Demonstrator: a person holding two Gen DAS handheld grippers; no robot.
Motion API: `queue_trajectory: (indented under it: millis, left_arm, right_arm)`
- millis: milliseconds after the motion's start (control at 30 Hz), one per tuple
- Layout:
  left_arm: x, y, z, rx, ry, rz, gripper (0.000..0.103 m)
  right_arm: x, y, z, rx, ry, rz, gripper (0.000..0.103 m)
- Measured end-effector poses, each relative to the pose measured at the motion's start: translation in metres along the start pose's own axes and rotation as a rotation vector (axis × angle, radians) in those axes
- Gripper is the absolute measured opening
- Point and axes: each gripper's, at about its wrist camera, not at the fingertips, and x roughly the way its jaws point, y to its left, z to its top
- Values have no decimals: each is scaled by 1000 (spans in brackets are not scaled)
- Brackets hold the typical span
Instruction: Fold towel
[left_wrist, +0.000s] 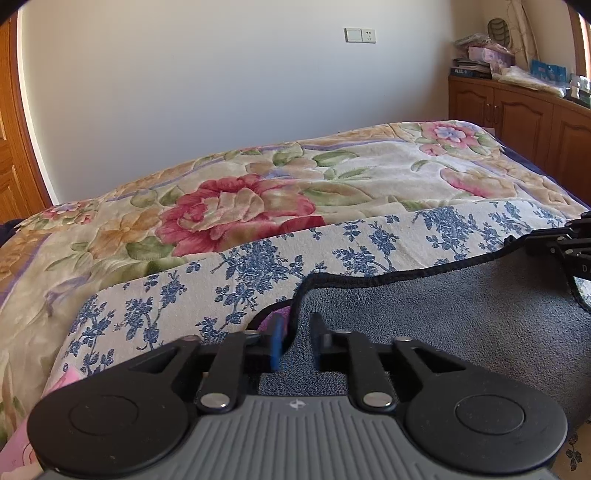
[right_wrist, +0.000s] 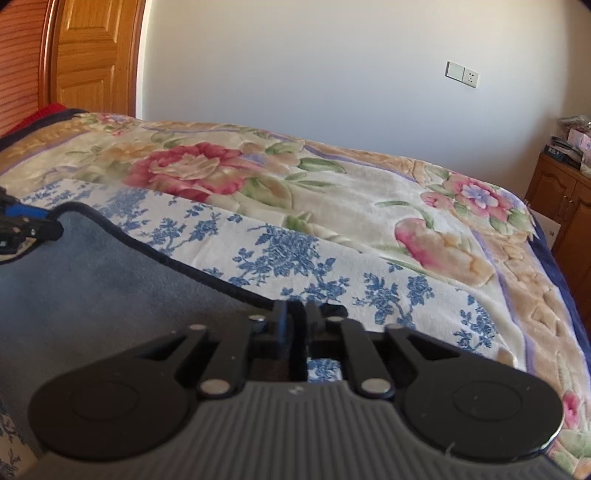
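On the bed (left_wrist: 110, 236), seen from the left wrist, the left claw (left_wrist: 295, 334) pinches the gray towel (left_wrist: 461, 306) at its near-left corner; its hemmed edge runs rightward to the other claw. From the right wrist, the right claw (right_wrist: 298, 319) is clenched on the opposite corner.

One grey towel (left_wrist: 461, 295), two grippers (both black) (left_wrist: 295, 339) (right_wrist: 297, 317), one blanket (left_wrist: 221, 206)

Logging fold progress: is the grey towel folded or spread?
Mid-fold: grey towel is lifted, both grippers pinching its black-trimmed edge.
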Motion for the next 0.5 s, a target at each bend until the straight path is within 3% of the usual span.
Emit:
queue_trajectory:
  millis: [133, 233, 500]
  left_arm:
    - [-5, -1, 1, 4, -5, 4, 37]
    - [-12, -1, 3, -6, -9, 0, 42]
    - [-42, -10, 6, 16, -23, 2, 47]
  right_arm:
    - [-3, -1, 1, -1, 6, -11, 17]
    - [-10, -1, 3, -5, 1, -13, 47]
    - [-50, 2, 7, 46, -26, -1, 47]
